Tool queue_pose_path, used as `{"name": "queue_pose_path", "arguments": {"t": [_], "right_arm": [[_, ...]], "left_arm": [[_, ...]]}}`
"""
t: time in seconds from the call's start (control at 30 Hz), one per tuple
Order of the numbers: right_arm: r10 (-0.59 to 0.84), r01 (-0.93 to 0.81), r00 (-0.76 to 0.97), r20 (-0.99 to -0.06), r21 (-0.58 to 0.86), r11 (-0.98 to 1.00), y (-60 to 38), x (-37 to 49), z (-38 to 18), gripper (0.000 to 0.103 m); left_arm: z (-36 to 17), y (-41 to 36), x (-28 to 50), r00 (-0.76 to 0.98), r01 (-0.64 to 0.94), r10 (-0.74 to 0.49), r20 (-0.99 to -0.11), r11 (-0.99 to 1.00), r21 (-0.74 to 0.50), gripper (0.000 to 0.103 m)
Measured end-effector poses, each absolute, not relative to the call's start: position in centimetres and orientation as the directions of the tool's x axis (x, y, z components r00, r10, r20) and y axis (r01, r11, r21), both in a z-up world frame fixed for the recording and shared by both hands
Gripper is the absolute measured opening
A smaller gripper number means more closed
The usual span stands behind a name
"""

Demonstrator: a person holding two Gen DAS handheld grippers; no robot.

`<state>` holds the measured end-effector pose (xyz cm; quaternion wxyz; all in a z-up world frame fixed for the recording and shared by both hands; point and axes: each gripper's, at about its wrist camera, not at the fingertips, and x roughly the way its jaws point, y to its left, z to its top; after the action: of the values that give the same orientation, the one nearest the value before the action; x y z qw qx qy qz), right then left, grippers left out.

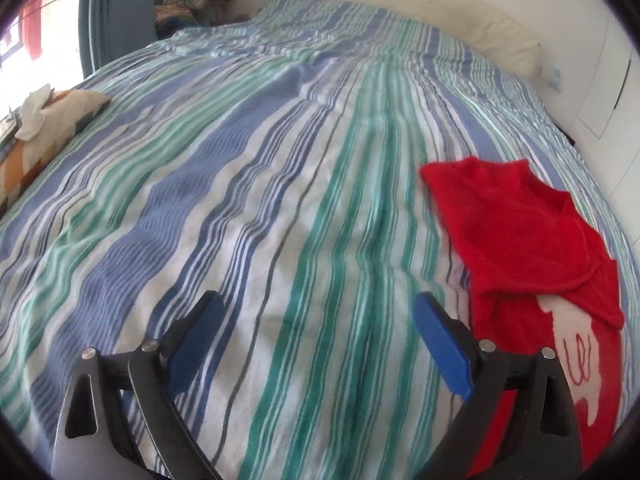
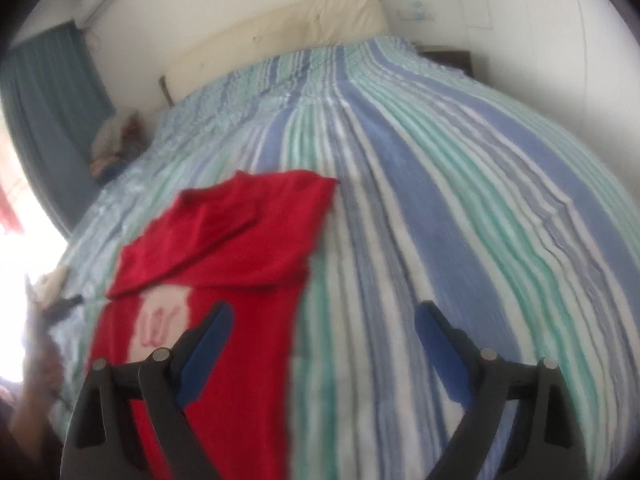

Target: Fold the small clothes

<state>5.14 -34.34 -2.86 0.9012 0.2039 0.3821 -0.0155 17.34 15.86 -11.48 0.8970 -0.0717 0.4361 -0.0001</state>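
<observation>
L gripper (image 1: 316,320): jaws wide apart, nothing btwn them, only striped cover below; blue pads facing in.
R gripper (image 2: 322,328): jaws wide too, nothing gripped; its left finger (image 2: 208,344) sits over the garment's near part, whether touching can't tell (blurry).
Red garment (image 1: 532,248): lies on the bed, top part folded down over lower part; white patch w/ red lettering shows below the fold. In L view it's just right of the jaws; in R view it's lower left (image 2: 224,240).
Bed (image 1: 260,168): blue/green/white striped cover, a few wrinkles.
Patterned cushion (image 1: 52,120): at left edge, white cloth on top.
Headboard (image 1: 420,12): cream, padded, at far end by white wall.
Curtain (image 1: 112,8): blue, far left by bright window.
</observation>
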Motion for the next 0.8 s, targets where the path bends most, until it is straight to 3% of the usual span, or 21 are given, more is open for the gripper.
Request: {"name": "queue_pose_path", "arguments": {"t": [0.1, 0.17, 0.23, 0.33, 0.43, 0.53, 0.67, 0.73, 0.8], "right_arm": [[0.351, 0.116, 0.647, -0.677, 0.543, 0.832, -33.2, 12.6, -2.5, 0.067], [0.390, 0.163, 0.617, -0.683, 0.596, 0.786, -33.0, 17.3, -4.2, 0.041], [0.439, 0.234, 0.568, -0.696, 0.648, 0.725, -32.7, 21.1, -7.2, 0.036], [0.480, 0.373, 0.503, -0.718, 0.682, 0.630, -32.5, 24.0, -12.1, 0.036], [0.469, 0.411, 0.561, -0.682, 0.721, 0.558, -32.4, 24.9, -14.1, 0.036], [0.392, 0.420, 0.589, -0.707, 0.682, 0.599, -32.0, 24.7, -13.5, 0.004], [0.358, 0.323, 0.647, -0.673, 0.667, 0.671, -30.5, 20.9, -8.8, 0.004], [0.295, 0.336, 0.633, -0.716, 0.598, 0.728, -29.6, 19.3, -8.0, 0.006], [0.218, 0.408, 0.565, -0.796, 0.499, 0.764, -29.4, 18.9, -9.6, 0.023]], "left_arm": [[-12.6, 16.0, 18.1, 0.580, -0.080, -0.048, -0.813, 0.990, -0.115, 0.096], [-12.5, 16.3, 18.1, 0.592, -0.078, -0.052, -0.804, 0.989, -0.122, 0.096], [-12.8, 16.7, 18.2, 0.577, -0.085, -0.067, -0.814, 0.986, -0.142, 0.096], [-12.6, 16.6, 18.2, 0.582, -0.072, -0.074, -0.810, 0.987, -0.142, 0.096], [-12.7, 16.1, 18.3, 0.574, -0.060, -0.064, -0.816, 0.991, -0.120, 0.097], [-12.7, 16.2, 18.4, 0.568, -0.058, -0.067, -0.820, 0.991, -0.121, 0.097], [-12.6, 16.9, 18.5, 0.562, -0.072, -0.095, -0.821, 0.984, -0.163, 0.098], [-13.0, 16.6, 18.8, 0.558, -0.077, -0.069, -0.827, 0.988, -0.134, 0.100], [-13.6, 15.5, 18.9, 0.554, -0.062, -0.021, -0.832, 0.996, -0.067, 0.103]]}}
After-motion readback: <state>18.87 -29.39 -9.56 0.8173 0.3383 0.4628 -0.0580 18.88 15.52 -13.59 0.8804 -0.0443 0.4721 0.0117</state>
